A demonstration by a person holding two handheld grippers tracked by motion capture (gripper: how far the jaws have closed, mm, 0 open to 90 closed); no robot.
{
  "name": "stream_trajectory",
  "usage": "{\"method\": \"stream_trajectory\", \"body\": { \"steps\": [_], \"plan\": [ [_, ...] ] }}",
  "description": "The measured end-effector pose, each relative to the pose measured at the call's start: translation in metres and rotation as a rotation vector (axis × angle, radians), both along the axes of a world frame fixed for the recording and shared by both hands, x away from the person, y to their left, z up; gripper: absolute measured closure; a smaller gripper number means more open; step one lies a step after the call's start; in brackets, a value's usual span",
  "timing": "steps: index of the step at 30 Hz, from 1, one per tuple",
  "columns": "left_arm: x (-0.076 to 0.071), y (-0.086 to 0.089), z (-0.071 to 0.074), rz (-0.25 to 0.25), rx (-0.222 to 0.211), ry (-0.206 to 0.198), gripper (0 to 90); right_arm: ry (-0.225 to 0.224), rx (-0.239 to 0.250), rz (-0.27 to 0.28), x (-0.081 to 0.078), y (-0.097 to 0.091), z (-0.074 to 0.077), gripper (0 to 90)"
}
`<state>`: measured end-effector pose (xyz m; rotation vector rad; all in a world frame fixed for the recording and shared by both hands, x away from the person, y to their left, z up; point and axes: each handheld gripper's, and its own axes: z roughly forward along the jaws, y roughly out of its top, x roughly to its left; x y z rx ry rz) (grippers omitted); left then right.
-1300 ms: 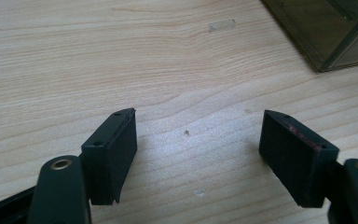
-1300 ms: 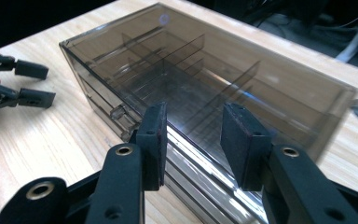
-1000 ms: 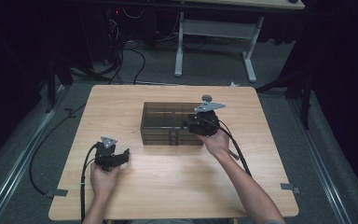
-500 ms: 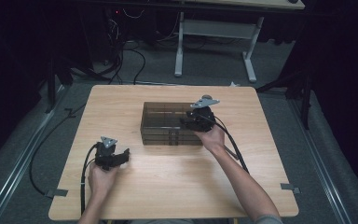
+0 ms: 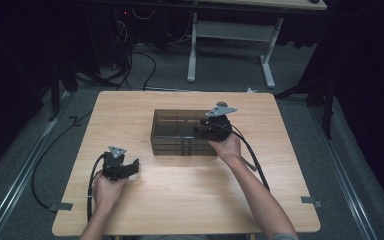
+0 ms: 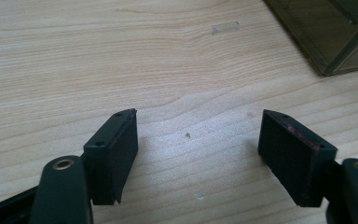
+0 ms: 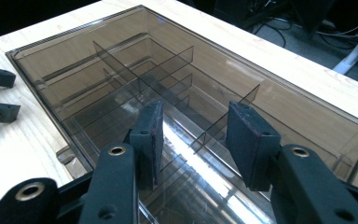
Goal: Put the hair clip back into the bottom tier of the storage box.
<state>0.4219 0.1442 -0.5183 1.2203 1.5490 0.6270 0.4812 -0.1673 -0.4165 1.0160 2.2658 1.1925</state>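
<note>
left tool (image 6: pixel 198 154): jaws apart, nothing between | over wooden table (image 6: pixel 121 60) | smoky plastic box (image 6: pixel 335 32) corner top right

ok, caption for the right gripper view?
Right gripper, jaws open, poised over a smoky clear divided organizer box on a wooden table.

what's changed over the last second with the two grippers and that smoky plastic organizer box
Little. The right gripper shifted slightly left over the organizer box; its jaws have just been closing, nothing between them. The left gripper stayed open on the table, and the box hasn't moved.

Dim room, grey floor (image 5: pixel 360 165), white desk frame (image 5: pixel 230 35)
</note>
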Motion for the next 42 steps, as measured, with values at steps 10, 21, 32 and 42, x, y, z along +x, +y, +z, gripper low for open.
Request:
{"method": "stream_trajectory", "body": {
  "steps": [10, 21, 32, 42],
  "plan": [
    [-0.001, -0.003, 0.004, -0.002, -0.014, 0.024, 33.5, 0.016, -0.017, 0.004, 0.003, 0.001, 0.002, 56.9],
    [-0.003, -0.02, 0.018, -0.037, -0.002, 0.025, 33.3, 0.019, -0.02, 0.008, 0.004, 0.001, 0.003, 56.9],
    [-0.009, -0.044, 0.036, -0.104, -0.068, 0.056, 33.7, 0.017, -0.021, 0.006, 0.003, 0.001, 0.003, 56.9],
    [-0.009, -0.082, 0.039, -0.148, -0.072, 0.065, 33.7, 0.014, -0.018, 0.009, 0.003, 0.001, 0.002, 56.9]
  ]
}}
